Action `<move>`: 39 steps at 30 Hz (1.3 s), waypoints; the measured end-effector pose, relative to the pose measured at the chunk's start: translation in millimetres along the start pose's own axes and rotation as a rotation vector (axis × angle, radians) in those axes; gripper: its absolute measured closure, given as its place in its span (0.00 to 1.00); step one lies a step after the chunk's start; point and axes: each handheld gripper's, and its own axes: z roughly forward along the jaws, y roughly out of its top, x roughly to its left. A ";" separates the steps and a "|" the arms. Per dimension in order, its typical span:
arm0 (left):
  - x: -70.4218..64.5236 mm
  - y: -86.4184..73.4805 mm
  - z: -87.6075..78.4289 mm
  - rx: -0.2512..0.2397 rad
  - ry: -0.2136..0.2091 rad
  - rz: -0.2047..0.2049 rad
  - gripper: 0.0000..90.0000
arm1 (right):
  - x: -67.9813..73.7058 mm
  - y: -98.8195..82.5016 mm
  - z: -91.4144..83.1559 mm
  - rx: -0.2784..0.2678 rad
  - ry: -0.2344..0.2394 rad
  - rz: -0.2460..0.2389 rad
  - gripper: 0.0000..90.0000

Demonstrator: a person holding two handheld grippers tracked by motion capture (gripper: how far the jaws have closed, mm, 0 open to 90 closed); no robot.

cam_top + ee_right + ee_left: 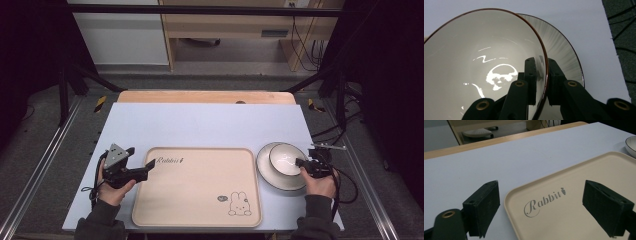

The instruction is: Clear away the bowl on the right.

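Note:
A white bowl with a dark rim sits on a white plate to the right of a beige tray. My right gripper is shut on the bowl's near right rim. In the right gripper view one jaw is inside the bowl and the other outside, above the plate, where the right gripper pinches the rim. My left gripper stands open at the tray's far left corner. In the left gripper view the tray corner lies between the spread jaws of the left gripper, untouched.
The tray bears the word "Rabbit" and a bunny drawing. It lies on a pale blue mat over a wooden table. Metal frame rails run along both sides, with cables on the floor at the right.

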 end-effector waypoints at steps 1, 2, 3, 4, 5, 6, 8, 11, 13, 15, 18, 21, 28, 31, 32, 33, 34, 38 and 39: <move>0.0 0.0 0.0 0.000 0.000 0.000 0.16 | 0.0 0.0 0.0 0.000 0.000 0.000 0.90; 0.0 0.0 0.0 0.000 0.000 0.000 0.16 | -0.1 0.3 -0.1 0.002 0.001 0.005 0.90; 0.0 0.0 0.0 0.000 0.000 0.000 0.16 | -0.1 0.3 -0.1 0.002 0.002 0.006 0.90; 0.0 0.0 0.0 0.000 0.000 0.000 0.16 | -0.3 0.3 0.0 0.001 0.000 0.005 0.90; 0.0 -0.1 0.1 0.001 0.000 0.000 0.16 | -0.4 0.3 -0.1 0.001 0.001 0.006 0.90; 0.0 -0.1 0.2 0.001 0.000 0.001 0.16 | -0.4 0.4 -0.1 0.000 0.001 0.007 0.90; 0.1 -0.1 0.3 0.002 0.000 0.000 0.16 | -0.6 0.5 -0.3 0.000 0.002 0.009 0.91; 0.4 0.0 0.0 0.000 0.000 -0.001 0.16 | -0.8 0.5 -0.5 0.000 -0.002 0.005 0.91; 0.5 0.0 0.0 -0.001 0.001 -0.003 0.16 | 1.3 1.3 -1.4 -0.001 0.002 0.028 0.91; 1.0 0.0 -0.2 -0.001 0.001 -0.004 0.16 | 0.8 0.9 -1.0 -0.007 -0.010 0.005 0.92; 1.1 0.0 -0.2 -0.001 0.001 -0.004 0.16 | 1.8 1.1 -1.5 -0.011 -0.016 0.000 0.92; 1.1 0.0 -0.1 -0.001 0.001 -0.004 0.16 | 2.7 1.1 -1.7 -0.013 -0.023 -0.005 0.92; 1.6 0.1 -0.5 -0.002 0.003 -0.006 0.16 | 6.8 1.7 -2.7 -0.015 -0.038 -0.011 0.92; 1.0 0.1 -0.2 -0.001 0.002 -0.004 0.16 | 7.9 1.9 -3.0 -0.016 -0.049 -0.021 0.92; 0.7 0.1 -0.1 0.000 0.001 -0.003 0.16 | 8.1 1.9 -3.2 -0.015 -0.051 -0.023 0.92; 0.7 0.1 -0.1 0.000 0.001 -0.003 0.16 | 8.7 1.9 -3.4 -0.016 -0.054 -0.024 0.92; 0.0 0.1 0.3 0.001 0.000 0.000 0.16 | 9.5 2.0 -3.8 -0.018 -0.053 -0.025 0.92; 0.2 0.0 0.3 0.002 0.000 0.000 0.16 | 11.6 2.4 -4.5 -0.029 -0.066 -0.047 0.92; 0.4 0.0 0.3 0.002 0.000 0.000 0.16 | 11.6 2.4 -4.5 -0.029 -0.066 -0.047 0.92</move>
